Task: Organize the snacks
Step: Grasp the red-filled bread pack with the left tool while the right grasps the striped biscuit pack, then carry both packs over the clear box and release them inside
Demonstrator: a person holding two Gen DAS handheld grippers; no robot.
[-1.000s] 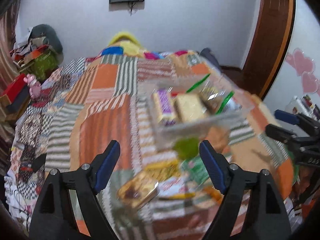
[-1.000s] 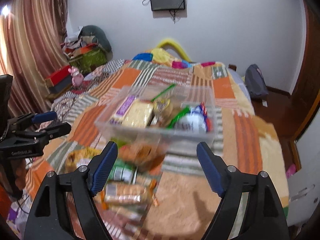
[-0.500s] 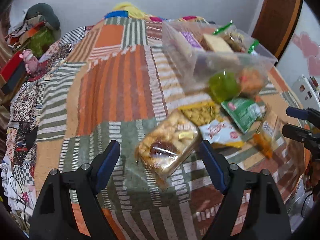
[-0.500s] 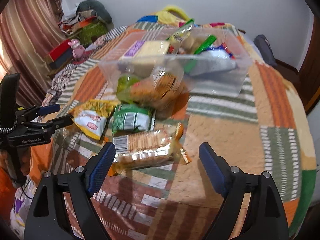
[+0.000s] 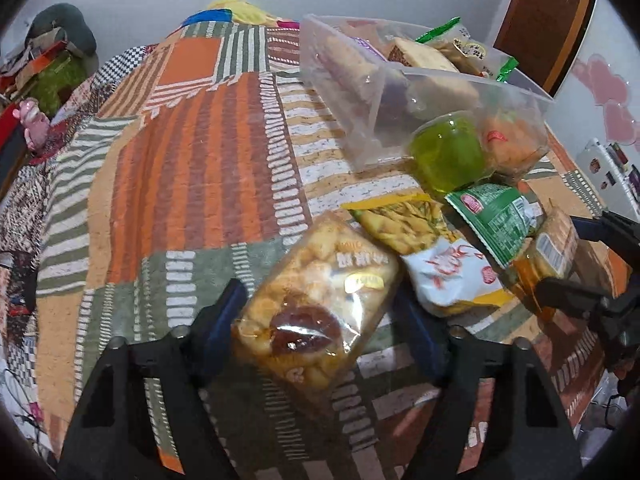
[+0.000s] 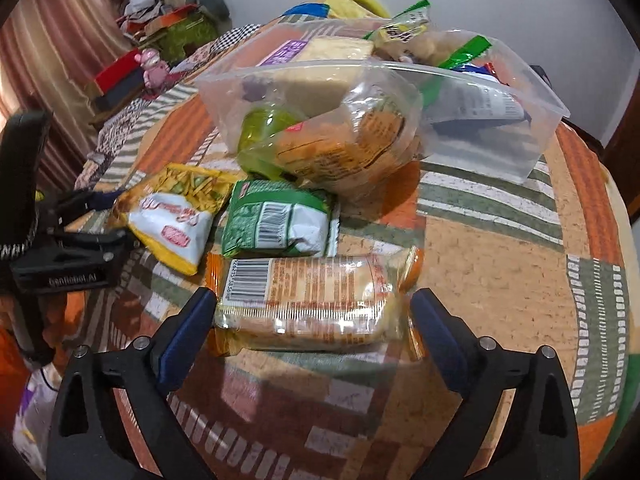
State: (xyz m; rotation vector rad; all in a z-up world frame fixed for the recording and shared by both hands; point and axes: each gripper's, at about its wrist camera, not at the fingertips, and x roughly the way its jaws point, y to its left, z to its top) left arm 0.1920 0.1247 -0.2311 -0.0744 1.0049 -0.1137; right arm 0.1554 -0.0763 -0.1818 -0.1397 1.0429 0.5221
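A clear plastic bin (image 5: 360,92) (image 6: 532,136) holding several snack packs stands on the patchwork blanket. Loose snacks lie in front of it. My left gripper (image 5: 320,312) is open, its fingers on either side of a clear bag of fried snacks (image 5: 316,304). My right gripper (image 6: 308,316) is open, its fingers on either side of a clear pack of biscuits (image 6: 312,300) (image 5: 552,248). A yellow-and-white chips bag (image 5: 436,252) (image 6: 176,216), a green packet (image 5: 500,220) (image 6: 276,220), a green jelly cup (image 5: 448,152) (image 6: 264,132) and an orange cracker bag (image 6: 344,148) lie between.
The snacks lie on a bed covered by an orange, green and white blanket (image 5: 192,168). A pile of clothes and boxes (image 6: 176,12) and a pink toy (image 6: 154,66) lie at the far left. A wooden door (image 5: 544,20) stands at the right.
Both grippers have dropped and moved forward toward the loose snacks. The left fingers now flank the fried-snack bag and the right fingers flank the biscuit pack.
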